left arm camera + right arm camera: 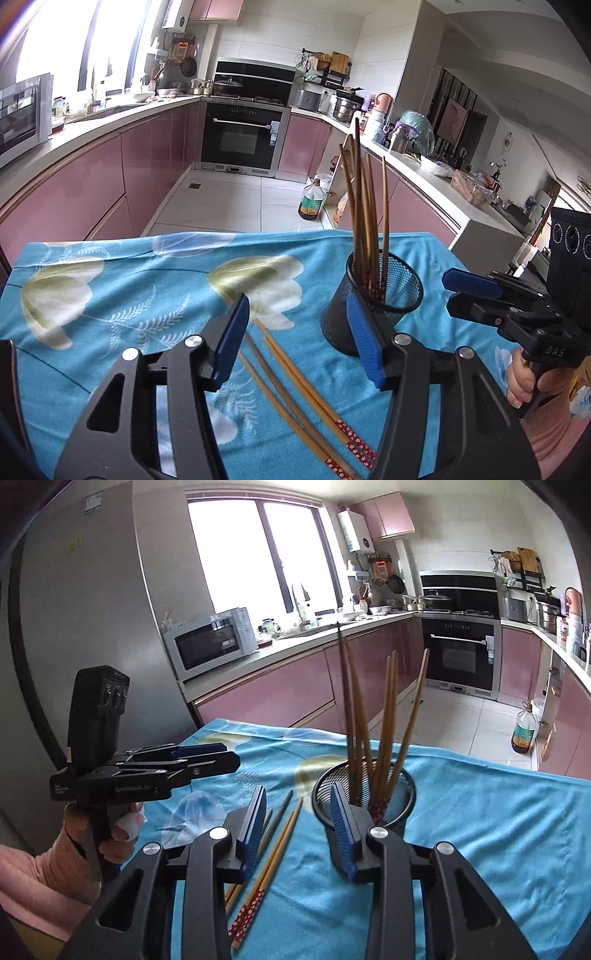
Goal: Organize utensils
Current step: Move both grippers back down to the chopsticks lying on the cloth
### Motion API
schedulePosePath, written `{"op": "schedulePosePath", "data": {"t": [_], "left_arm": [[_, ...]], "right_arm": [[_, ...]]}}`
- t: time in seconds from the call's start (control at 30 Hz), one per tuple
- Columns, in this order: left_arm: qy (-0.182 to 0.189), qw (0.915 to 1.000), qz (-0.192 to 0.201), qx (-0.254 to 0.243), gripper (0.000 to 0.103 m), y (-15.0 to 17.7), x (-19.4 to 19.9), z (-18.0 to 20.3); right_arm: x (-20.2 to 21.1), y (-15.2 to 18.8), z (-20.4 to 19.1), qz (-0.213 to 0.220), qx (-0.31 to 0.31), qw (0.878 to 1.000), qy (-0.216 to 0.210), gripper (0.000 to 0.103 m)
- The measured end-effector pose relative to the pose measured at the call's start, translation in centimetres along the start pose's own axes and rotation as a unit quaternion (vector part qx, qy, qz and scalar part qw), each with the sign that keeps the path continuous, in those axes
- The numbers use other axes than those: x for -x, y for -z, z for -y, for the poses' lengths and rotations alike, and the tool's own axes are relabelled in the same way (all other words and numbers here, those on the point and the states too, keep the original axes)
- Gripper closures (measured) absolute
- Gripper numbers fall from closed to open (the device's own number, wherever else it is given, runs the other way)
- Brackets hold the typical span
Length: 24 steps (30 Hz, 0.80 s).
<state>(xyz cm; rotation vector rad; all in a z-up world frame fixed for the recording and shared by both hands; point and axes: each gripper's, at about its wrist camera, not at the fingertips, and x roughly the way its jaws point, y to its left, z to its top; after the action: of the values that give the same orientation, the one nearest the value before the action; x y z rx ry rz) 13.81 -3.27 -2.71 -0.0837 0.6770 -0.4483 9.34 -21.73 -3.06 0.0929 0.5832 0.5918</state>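
Left gripper (299, 332), nearest the lens in the left wrist view: jaws apart, nothing between the pads; the loose chopsticks (295, 391) lie on the cloth directly beneath the gap, long axis running from the patterned ends near the camera away toward the table's middle, roughly in line with the fingers. Right gripper (299, 827): jaws also apart and empty; in its own view the same chopsticks (269, 853) pass under its left finger, at a slant to its pointing line. At least 4 sticks remain flat, touching or just beside one another; the exact count is unclear. Just beyond and to the right stands the mesh holder (373, 295), upright, already containing several chopsticks leaning at mixed angles. Judgement: the left gripper is nearer and better aligned for the next pick; a closing across the sticks' width would suit. Beyond lies the blue floral tablecloth (110, 280), then the kitchen.
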Motion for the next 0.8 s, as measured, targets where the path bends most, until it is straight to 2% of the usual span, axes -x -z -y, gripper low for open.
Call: {"op": "schedulePosePath", "data": {"t": [0.13, 0.37, 0.53, 0.8], "left_arm": [[-0.020, 0.9996, -0.020, 0.006, 0.048, 2.2, 0.1, -1.1], [-0.048, 0.9959, -0.073, 0.023, 0.048, 6.6, -1.3, -3.0], [-0.055, 0.9930, -0.101, 0.026, 0.048, 8.5, -2.5, -3.3], [-0.048, 0.9919, -0.115, 0.025, 0.048, 9.2, -3.3, -2.5]], "right_arm": [[-2.1, 2.0, -1.1, -0.041, -0.001, 0.999, -0.014, 0.067], [-6.3, 5.4, -1.7, -0.108, -0.017, 0.994, 0.003, 0.067], [-7.3, 6.4, -1.8, -0.128, -0.028, 0.991, 0.005, 0.067], [-9.0, 7.1, -3.0, -0.144, -0.014, 0.989, 0.015, 0.067]]}}
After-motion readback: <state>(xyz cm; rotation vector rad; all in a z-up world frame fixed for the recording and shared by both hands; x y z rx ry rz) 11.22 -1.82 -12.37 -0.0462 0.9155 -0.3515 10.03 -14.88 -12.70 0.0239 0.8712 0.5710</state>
